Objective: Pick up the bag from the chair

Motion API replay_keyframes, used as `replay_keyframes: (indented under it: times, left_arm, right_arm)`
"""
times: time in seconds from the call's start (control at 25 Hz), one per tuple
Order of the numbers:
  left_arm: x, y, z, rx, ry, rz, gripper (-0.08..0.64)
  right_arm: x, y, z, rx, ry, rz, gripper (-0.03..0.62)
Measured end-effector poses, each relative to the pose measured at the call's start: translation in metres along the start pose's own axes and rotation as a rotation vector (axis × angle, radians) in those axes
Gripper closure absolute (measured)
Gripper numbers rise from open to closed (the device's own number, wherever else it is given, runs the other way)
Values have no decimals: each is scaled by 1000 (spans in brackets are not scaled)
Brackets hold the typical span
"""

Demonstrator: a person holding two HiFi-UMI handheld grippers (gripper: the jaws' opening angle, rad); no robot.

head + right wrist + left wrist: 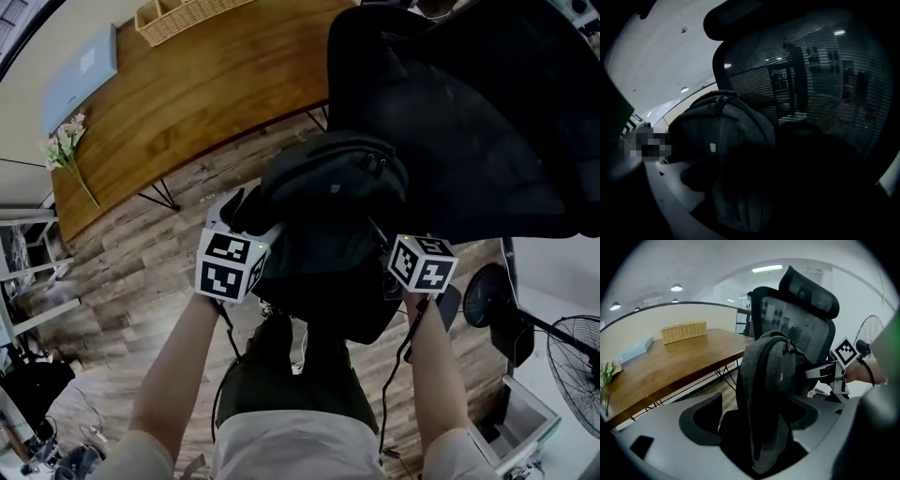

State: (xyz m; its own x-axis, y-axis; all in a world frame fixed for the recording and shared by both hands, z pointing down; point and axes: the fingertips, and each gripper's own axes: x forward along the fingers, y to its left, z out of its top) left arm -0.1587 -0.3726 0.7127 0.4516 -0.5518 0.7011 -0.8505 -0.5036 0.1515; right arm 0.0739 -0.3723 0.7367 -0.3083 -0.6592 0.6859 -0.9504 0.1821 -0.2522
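Note:
A dark grey backpack (333,187) stands upright in front of the black mesh chair (469,112), held from both sides. My left gripper (249,214) presses into its left side and my right gripper (386,242) into its right side. In the left gripper view the bag's grey fabric (768,390) fills the space between the jaws, and the left gripper (759,425) is shut on it. The right gripper view is very dark. There the bag (724,154) sits between the jaws of my right gripper (736,199), clamped. The chair's mesh back (811,79) rises just behind.
A long wooden table (187,94) with a wicker basket (178,14) and flowers (64,141) runs behind the chair on the left. A standing fan (577,361) is at the right. The person's legs (291,375) stand on the plank floor (122,281) below the bag.

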Motion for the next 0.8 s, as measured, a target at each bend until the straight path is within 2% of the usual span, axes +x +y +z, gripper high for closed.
replay_keyframes:
  times: [0.16,0.32,0.36,0.4,0.56,0.8]
  left_arm:
    - [7,3,-3,10,20,-12,171]
    - [10,0,-3,27,43,-16,273]
    - [10,-4,-2,32,39,-27,321]
    - [9,-8,-1,38,31,-37,371]
    - [-5,-18,-3,38,12,-49,437]
    - [-33,-26,-9,2,18,-69,462]
  right_arm:
    - [9,2,-6,-5,8,-7,179]
    - [8,-8,-6,12,-3,-47,330]
    - [6,-10,-6,25,-6,-51,388]
    - [4,-11,-6,33,-8,-50,403]
    - [-8,-4,-11,29,-7,-31,455]
    - [-45,18,-11,-2,-6,-21,491]
